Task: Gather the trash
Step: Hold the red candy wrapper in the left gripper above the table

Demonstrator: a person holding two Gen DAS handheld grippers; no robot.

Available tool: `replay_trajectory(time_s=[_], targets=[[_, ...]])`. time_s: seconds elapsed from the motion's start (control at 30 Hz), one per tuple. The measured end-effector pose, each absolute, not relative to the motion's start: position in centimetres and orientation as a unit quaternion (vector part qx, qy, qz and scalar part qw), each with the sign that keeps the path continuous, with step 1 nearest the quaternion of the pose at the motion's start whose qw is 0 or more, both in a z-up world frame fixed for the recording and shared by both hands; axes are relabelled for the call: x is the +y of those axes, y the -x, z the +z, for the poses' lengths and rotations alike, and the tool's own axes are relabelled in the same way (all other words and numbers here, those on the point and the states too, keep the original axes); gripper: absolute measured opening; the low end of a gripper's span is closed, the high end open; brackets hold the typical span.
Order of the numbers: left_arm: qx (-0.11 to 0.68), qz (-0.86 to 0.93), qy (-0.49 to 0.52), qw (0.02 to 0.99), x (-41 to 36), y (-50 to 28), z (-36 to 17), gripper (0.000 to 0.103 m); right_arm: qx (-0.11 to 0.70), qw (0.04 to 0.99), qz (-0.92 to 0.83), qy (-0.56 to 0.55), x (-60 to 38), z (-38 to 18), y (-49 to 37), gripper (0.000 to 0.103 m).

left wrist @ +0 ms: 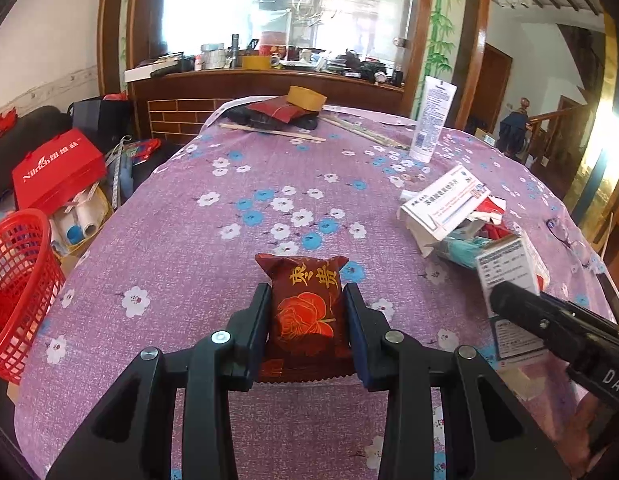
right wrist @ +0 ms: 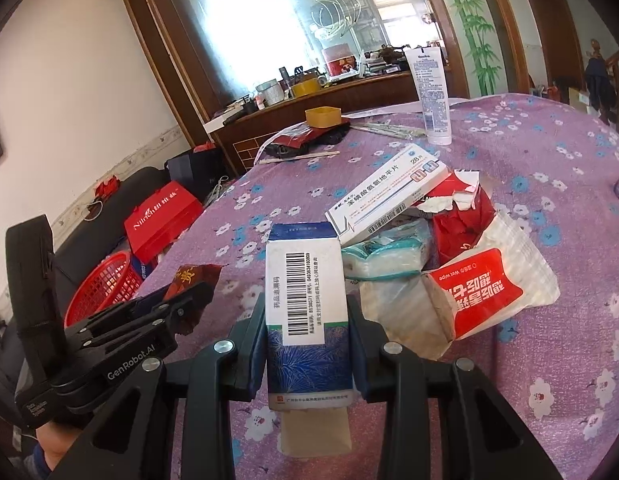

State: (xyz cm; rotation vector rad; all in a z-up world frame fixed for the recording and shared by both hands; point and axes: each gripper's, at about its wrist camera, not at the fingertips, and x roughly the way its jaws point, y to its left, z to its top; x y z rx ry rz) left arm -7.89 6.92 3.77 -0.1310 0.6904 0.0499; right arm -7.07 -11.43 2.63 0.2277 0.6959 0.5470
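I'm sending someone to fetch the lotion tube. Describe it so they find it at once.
Start at the table under the purple flowered cloth and look to its far side, toward the big mirror. The white tube stands upright on its cap there, alone beyond the heap of torn packets and boxes. It is the only tall, standing thing on the cloth.

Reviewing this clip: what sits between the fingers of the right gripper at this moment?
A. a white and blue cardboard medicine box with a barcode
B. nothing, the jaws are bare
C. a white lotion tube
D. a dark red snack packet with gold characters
A: in the right wrist view the right gripper has its pads pressed on both sides of the white and blue cardboard medicine box with a barcode.
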Motion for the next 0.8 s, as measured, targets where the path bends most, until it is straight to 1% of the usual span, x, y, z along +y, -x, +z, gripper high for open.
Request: replay_trajectory(time_s=[0.23, 0.8], targets=[[0.342, 0.03, 0.064, 0.937, 7.0, 7.81, 3.7, 0.035, 0.333, 0.894, 0.269, -0.132, -12.04, 2.62, 7.15, 0.038], [0.346, 0.027, 0.063, 0.936, 6.98, 7.64, 3.64, 0.035, 0.336, 0.892, 0.274, -0.129, -11.75, 2.64, 7.14, 0.038]])
